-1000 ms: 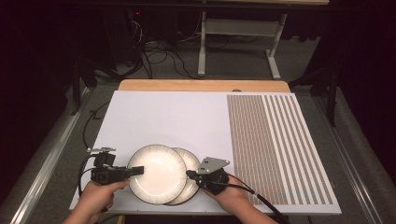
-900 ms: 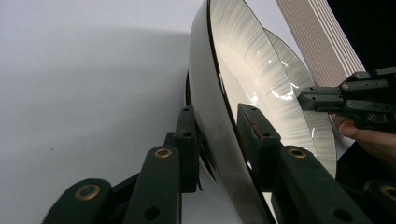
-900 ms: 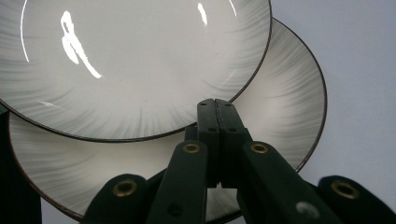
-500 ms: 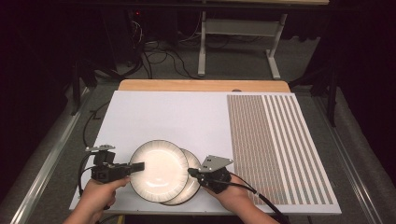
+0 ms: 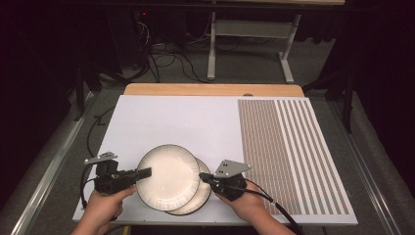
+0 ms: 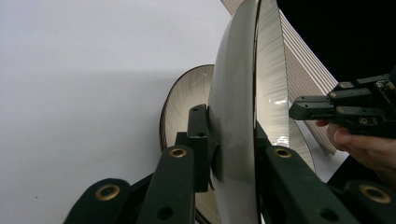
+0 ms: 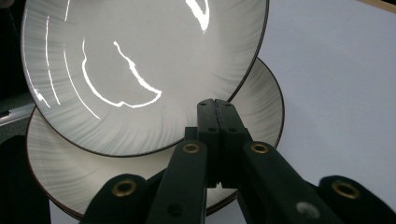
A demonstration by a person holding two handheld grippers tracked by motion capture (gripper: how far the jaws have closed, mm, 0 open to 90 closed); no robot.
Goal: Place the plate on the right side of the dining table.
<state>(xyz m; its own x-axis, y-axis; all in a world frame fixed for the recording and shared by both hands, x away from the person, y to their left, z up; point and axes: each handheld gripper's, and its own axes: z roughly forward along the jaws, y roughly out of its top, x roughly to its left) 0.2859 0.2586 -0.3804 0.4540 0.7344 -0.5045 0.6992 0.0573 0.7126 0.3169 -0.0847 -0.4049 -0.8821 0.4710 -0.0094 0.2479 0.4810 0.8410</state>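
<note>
Left gripper [image 5: 145, 172] has just been closing and now clamps the near-left rim of the upper plate [image 5: 169, 176], which overlaps the lower plate [image 5: 199, 197] at the white board's [image 5: 186, 122] near edge. Right gripper [image 5: 202, 176] (jaws pressed together, holding nothing) points leftward, its tips at the lower plate's right rim. Both hands [image 5: 105, 205] reach in from the near side, grippers roughly level.

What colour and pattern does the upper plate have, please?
The upper plate is glossy off-white with fine radial streaks and a thin dark rim, clearest in the right gripper view.
</note>
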